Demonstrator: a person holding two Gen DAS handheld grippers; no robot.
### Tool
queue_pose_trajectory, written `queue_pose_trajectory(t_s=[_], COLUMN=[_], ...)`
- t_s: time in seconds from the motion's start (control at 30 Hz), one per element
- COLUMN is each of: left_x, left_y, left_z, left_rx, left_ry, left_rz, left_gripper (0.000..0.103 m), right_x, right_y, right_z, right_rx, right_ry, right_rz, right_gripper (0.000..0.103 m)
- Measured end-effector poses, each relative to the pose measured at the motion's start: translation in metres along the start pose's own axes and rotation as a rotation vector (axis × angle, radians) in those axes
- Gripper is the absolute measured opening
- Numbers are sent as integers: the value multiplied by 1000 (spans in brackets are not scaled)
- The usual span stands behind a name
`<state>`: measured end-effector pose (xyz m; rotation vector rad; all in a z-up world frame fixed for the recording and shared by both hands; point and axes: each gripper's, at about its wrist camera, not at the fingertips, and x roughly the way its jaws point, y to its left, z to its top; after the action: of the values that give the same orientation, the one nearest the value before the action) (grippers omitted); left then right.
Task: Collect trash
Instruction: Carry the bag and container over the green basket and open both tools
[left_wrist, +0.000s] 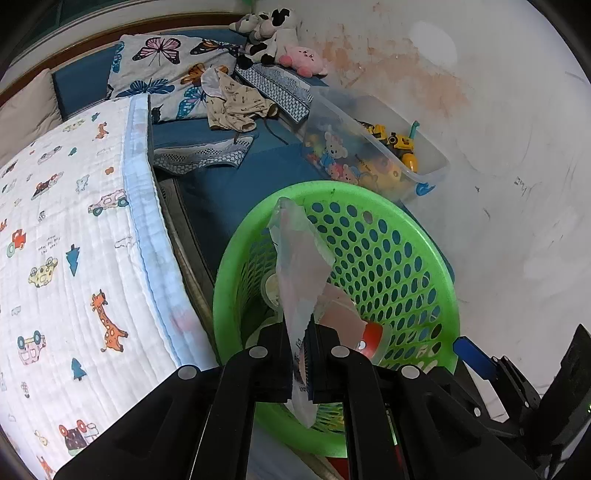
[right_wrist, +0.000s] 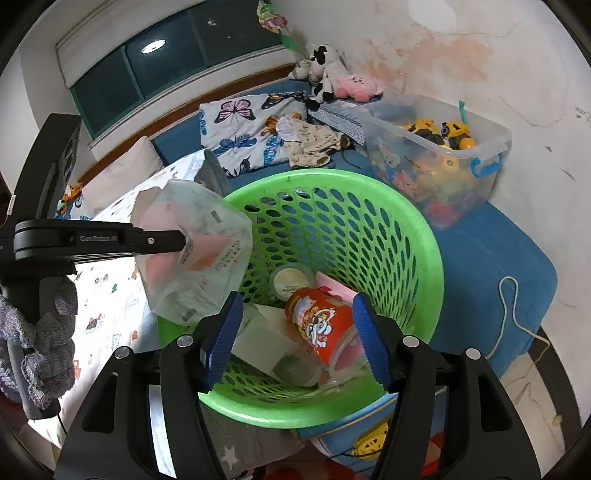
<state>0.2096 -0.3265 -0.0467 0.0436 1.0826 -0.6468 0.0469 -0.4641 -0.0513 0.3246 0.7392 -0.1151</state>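
I hold my left gripper over the near rim of the round green perforated plastic basket, its black fingers pressed together on a crumpled translucent white plastic wrapper. The wrapper stands up between the fingers above the basket's opening, and a corner of it hangs below them. From my right wrist view, that same wrapper sits at the tip of the left gripper, which reaches in level from the left, beside the basket's left rim.

My right gripper points down into the basket, its blue ribbed fingers spread wide and holding nothing. Between them, in the basket's bottom, lie a red printed paper cup on its side, a round lidded tub and flat white packaging.

The basket rests on a blue mattress, with a clear plastic toy box just behind it and a white animal-print blanket to its left.
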Motion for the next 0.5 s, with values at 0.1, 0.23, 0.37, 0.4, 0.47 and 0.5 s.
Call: queue_pose_trajectory(t_s=[0.1, 0.23, 0.37, 0.4, 0.47, 0.5], left_x=[0, 0, -1, -2, -3, -4], left_y=[1, 2, 5, 6, 8, 9], left_z=[0, 0, -3, -3, -4, -4], left_rx=[1, -1, -8, -11, -23, -28], left_ry=[-2, -2, 1, 3, 4, 2], left_rz=[4, 2, -2, -5, -13, -18], left_gripper=[5, 5, 7, 7, 17, 20], right_x=[-1, -1, -3, -3, -4, -5], right_y=[2, 3, 3, 3, 2, 3], right_z=[-1, -2, -2, -2, -2, -3], right_rx=[-2, -2, -1, -1, 1, 3], right_ry=[-3, -6, -9, -10, -11, -12], right_rz=[1, 1, -2, -2, 0, 1], right_gripper=[63, 63, 63, 63, 63, 63])
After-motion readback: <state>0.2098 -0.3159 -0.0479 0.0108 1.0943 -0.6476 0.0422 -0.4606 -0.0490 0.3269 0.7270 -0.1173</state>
